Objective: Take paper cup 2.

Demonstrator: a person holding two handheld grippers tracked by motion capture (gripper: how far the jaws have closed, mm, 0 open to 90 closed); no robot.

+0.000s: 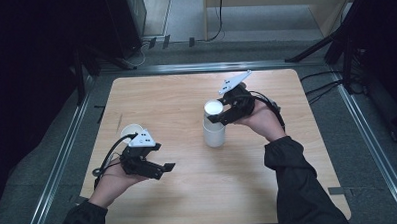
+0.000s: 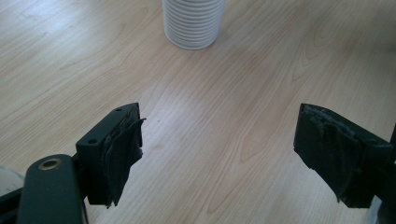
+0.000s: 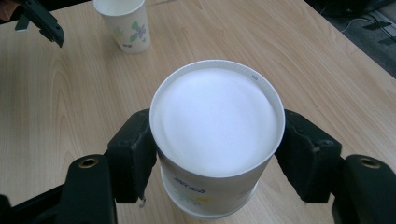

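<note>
A stack of upturned white paper cups (image 1: pixel 214 134) stands near the middle of the wooden table (image 1: pixel 199 192); its ribbed lower part (image 2: pixel 194 21) appears in the left gripper view. My right gripper (image 1: pixel 219 114) comes from the right, and its pads press both sides of the top cup (image 3: pixel 217 121), bottom up. My left gripper (image 1: pixel 163 169) hovers over the table's near left, jaws wide apart over bare wood (image 2: pixel 219 154). A single upright cup with a flower print (image 1: pixel 131 131) (image 3: pixel 123 23) stands just beyond the left hand.
The table's edges drop to grey floor with metal rails (image 1: pixel 63 156) on both sides. Cables (image 1: pixel 325 87) lie off the right edge, and dark stands rise at the back. Bare wood lies between the stack and the near edge.
</note>
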